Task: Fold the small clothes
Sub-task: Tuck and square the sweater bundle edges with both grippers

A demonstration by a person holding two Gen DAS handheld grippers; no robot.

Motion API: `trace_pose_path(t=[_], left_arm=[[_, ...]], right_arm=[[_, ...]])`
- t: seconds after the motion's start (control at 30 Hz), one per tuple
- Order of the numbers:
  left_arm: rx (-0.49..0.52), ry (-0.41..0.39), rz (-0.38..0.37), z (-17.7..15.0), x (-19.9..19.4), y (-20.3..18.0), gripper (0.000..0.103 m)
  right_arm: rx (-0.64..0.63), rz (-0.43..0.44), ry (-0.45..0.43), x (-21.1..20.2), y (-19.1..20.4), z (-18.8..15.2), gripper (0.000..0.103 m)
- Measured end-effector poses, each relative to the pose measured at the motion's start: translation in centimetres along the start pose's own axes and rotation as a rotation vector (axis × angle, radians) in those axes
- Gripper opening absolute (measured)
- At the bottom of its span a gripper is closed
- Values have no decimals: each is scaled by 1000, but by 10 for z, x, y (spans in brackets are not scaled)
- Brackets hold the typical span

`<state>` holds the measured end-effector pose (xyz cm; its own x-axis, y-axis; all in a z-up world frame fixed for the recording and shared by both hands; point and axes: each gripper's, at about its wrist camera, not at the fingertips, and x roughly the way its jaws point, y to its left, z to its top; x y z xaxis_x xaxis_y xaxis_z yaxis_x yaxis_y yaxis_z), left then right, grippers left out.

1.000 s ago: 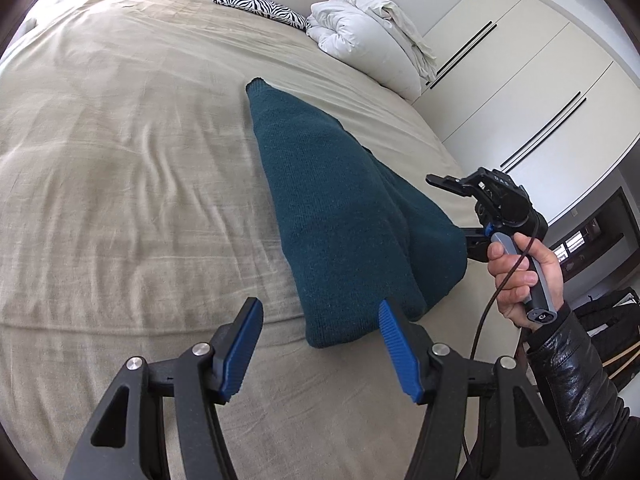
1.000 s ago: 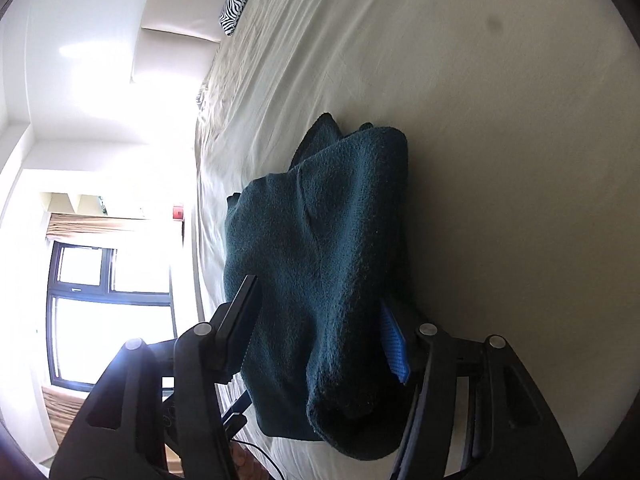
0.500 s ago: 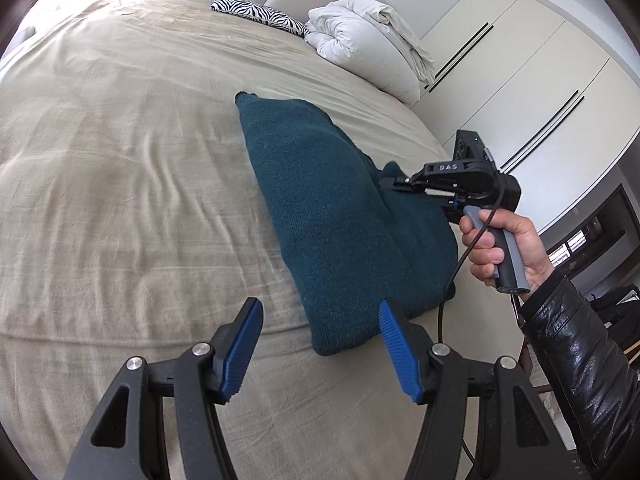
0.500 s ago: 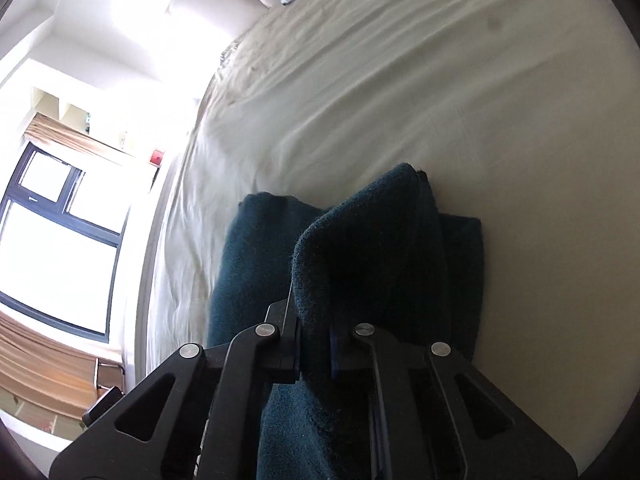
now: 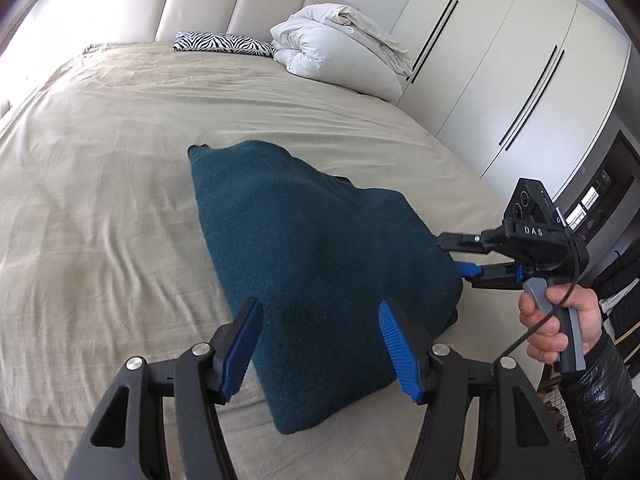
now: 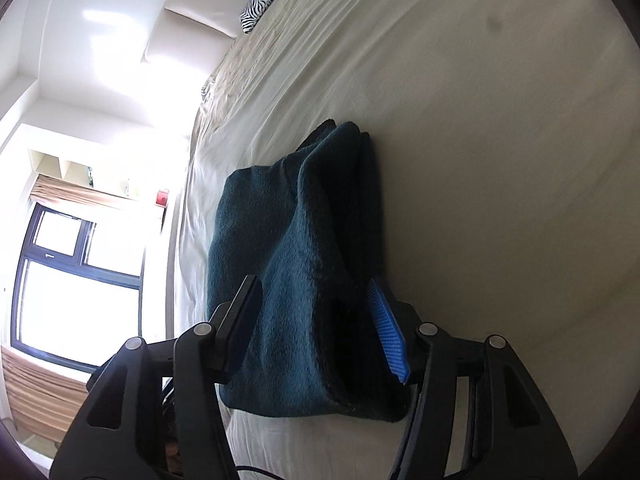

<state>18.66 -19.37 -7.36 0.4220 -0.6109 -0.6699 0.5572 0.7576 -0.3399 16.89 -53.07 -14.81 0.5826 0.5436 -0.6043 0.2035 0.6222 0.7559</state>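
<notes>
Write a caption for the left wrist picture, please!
Open left gripper hovers over a folded teal sweater on the beige bed as the right gripper opens beside it.

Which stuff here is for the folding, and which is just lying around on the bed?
For the folding:
- teal sweater
- left hand-held gripper
- right hand-held gripper, jaws opening around the sweater

Just lying around:
- zebra pillow
- white duvet
- wardrobe

sweater's (image 5: 320,264) underside hidden, wardrobe (image 5: 520,60) cut off
</notes>
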Motion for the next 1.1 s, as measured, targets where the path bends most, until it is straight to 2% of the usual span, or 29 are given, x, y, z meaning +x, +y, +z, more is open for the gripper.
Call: trace_pose_path(t=[0.07, 0.1, 0.13, 0.17, 0.2, 0.27, 0.3, 0.43, 0.53, 0.63, 0.67, 0.77, 0.8, 0.87, 0.93, 0.97, 1.0, 1.03, 1.1], left_arm=[[51, 6, 24, 6, 13, -9, 63], [73, 20, 45, 6, 22, -12, 63], [92, 38, 80, 5, 31, -14, 63], [101, 65, 104, 3, 40, -14, 62], [99, 92, 115, 0, 48, -11, 62], [108, 100, 136, -9, 53, -5, 62], [120, 96, 145, -12, 53, -4, 62], [112, 89, 149, -16, 53, 6, 63], [91, 92, 146, -18, 54, 14, 63], [72, 95, 144, -20, 48, 17, 62], [61, 89, 133, -20, 45, 18, 62], [-4, 65, 91, -20, 38, 24, 62], [-24, 62, 81, -21, 36, 26, 62], [-49, 55, 71, -21, 30, 28, 62], [-88, 37, 33, -22, 18, 33, 62], [-117, 20, 11, -24, 8, 37, 62], [-145, -2, -4, -27, -3, 44, 62], [-168, -17, -10, -31, -15, 53, 62], [-220, -40, -17, -41, -40, 73, 62]], right_arm=[[-48, -34, 54, 14, 10, -18, 52], [-74, -51, 81, 20, 14, -26, 48], [-108, -69, 109, 30, 20, -38, 39], [-136, -110, 124, 36, 24, -43, 23], [-135, -149, 132, 38, 23, -45, 18], [-62, -119, 140, 32, 16, -43, 8], [-30, -105, 142, 30, 14, -40, 7], [-50, -58, 132, 11, 33, -48, 6], [-32, -95, 149, 24, 27, -40, 7], [25, -30, 119, 25, 26, -30, 13], [29, -25, 87, 31, 29, -25, 23], [55, 35, 17, 21, 16, -30, 64], [80, 32, 12, 22, 13, -34, 68], [99, -10, 33, 34, 5, -37, 68], [129, 25, 36, 50, -2, -42, 63], [133, 29, 33, 54, -1, -42, 48], [118, 13, 32, 56, 4, -41, 24], [98, -21, 30, 57, 10, -41, 17], [55, -82, 13, 57, 30, -41, 14]])
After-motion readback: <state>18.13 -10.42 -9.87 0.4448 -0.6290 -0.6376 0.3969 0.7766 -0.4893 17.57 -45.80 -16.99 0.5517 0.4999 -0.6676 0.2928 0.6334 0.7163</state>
